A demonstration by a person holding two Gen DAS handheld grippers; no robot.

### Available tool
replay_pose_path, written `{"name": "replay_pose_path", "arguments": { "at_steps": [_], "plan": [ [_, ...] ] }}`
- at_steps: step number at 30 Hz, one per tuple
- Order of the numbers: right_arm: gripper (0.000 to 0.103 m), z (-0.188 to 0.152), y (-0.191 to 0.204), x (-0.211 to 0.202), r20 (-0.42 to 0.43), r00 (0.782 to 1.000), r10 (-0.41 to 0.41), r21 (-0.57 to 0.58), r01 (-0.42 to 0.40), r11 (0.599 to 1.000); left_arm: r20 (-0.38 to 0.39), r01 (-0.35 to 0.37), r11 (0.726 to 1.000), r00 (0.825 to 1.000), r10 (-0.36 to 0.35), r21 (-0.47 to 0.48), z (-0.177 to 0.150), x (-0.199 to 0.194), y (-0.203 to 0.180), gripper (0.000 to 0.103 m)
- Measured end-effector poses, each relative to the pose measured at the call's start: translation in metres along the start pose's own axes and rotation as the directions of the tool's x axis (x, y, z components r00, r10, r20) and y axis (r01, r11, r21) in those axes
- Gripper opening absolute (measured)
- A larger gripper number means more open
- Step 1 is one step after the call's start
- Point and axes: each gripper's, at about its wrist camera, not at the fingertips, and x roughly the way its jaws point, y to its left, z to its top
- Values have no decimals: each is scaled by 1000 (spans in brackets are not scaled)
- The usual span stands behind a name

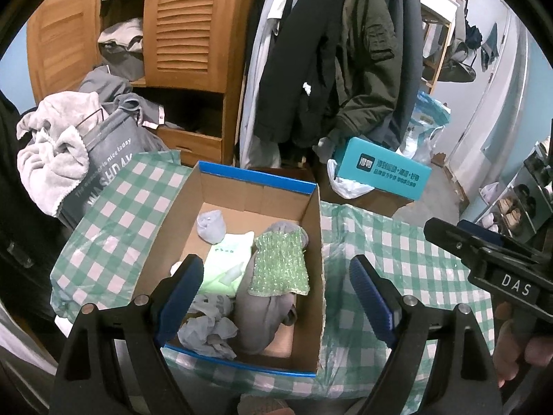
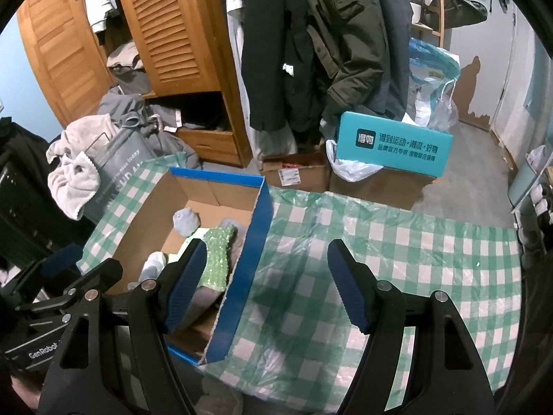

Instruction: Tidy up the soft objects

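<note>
A blue-rimmed cardboard box point(image 1: 312, 228) stands on the green checked tablecloth point(image 1: 397, 263). It holds a green sequined cloth point(image 1: 280, 266), a pale green packet point(image 1: 228, 263), a rolled grey sock point(image 1: 211, 224), crumpled grey fabric point(image 1: 207, 328) and a grey garment point(image 1: 255, 321). My left gripper point(image 1: 276, 294) is open and empty above the box's near end. My right gripper point(image 2: 266, 283) is open and empty, above the box's right wall point(image 2: 249, 263) and the cloth point(image 2: 397, 269). The sequined cloth point(image 2: 219, 259) and the sock point(image 2: 186, 221) show in the right wrist view too.
A laundry bag point(image 1: 103, 169) with a pale towel point(image 1: 52, 159) stands left of the table. A wooden wardrobe point(image 1: 193, 34) and hanging coats point(image 1: 328, 69) are behind. A teal box point(image 1: 383, 169) sits on cartons on the floor. A shoe rack point(image 1: 518, 204) is at right.
</note>
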Motion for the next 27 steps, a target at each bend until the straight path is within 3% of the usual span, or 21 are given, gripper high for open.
{"name": "replay_pose_path", "arguments": {
  "at_steps": [27],
  "plan": [
    [72, 0, 4, 1, -4, 1000, 7, 0, -7, 1000, -31, 5, 1000, 1000, -5, 2, -4, 7, -1, 88]
  ]
}}
